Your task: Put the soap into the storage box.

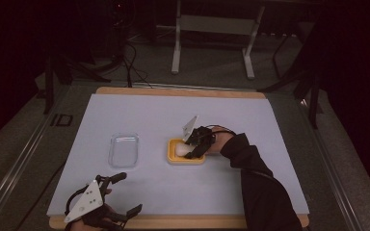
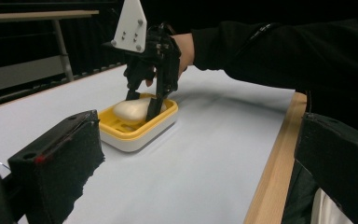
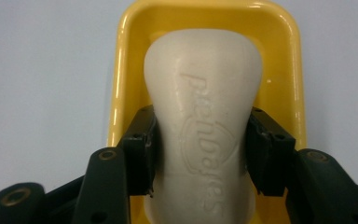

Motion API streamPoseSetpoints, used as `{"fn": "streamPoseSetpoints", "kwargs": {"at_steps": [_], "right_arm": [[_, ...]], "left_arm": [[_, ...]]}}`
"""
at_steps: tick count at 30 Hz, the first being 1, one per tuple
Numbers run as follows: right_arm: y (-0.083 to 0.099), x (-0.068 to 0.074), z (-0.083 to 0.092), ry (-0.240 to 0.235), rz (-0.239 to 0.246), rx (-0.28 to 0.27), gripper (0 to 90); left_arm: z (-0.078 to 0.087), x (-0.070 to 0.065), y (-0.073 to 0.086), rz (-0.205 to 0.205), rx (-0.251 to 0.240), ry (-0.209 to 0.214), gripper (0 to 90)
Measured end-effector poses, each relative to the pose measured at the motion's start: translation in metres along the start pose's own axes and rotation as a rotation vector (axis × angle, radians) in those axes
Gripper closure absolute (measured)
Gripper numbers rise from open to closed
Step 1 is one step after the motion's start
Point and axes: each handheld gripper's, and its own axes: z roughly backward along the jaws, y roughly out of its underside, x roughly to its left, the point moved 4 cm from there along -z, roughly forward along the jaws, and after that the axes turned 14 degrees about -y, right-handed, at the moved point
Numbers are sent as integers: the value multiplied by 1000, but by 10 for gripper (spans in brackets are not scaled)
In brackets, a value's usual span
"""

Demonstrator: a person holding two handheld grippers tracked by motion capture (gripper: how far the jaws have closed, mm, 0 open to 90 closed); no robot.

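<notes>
A cream bar of soap (image 3: 203, 116) with raised lettering lies over a yellow soap dish (image 3: 126, 70) on the pale table sheet. My right gripper (image 3: 200, 154) is shut on the soap, its black pads pressing both long sides. In the high view the right gripper (image 1: 192, 153) reaches down into the dish (image 1: 173, 155) at the table's middle. The left gripper view shows the soap (image 2: 130, 109) low in the dish (image 2: 137, 130), the right gripper (image 2: 142, 105) tilted over it. My left gripper (image 1: 123, 195) rests open near the front left edge, holding nothing.
A clear plastic lid or tray (image 1: 124, 150) lies left of the dish. The wooden table edge (image 2: 270, 177) runs along the front. A sleeved forearm (image 1: 260, 187) crosses the right half of the sheet. A metal stand (image 1: 212, 38) is on the floor beyond the table.
</notes>
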Motion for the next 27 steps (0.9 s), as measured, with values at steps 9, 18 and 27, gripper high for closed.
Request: {"fn": "streamPoseSetpoints", "kwargs": {"at_steps": [9, 18, 27], "right_arm": [[-1, 1, -4, 4, -15, 13, 496], [-5, 1, -6, 19, -12, 56, 481], [-14, 4, 15, 38, -1, -6, 412]], "left_arm": [[-1, -1, 1, -5, 7, 4, 11], [-1, -1, 1, -9, 9, 7, 12], [-2, -1, 1, -11, 8, 8, 12]]}}
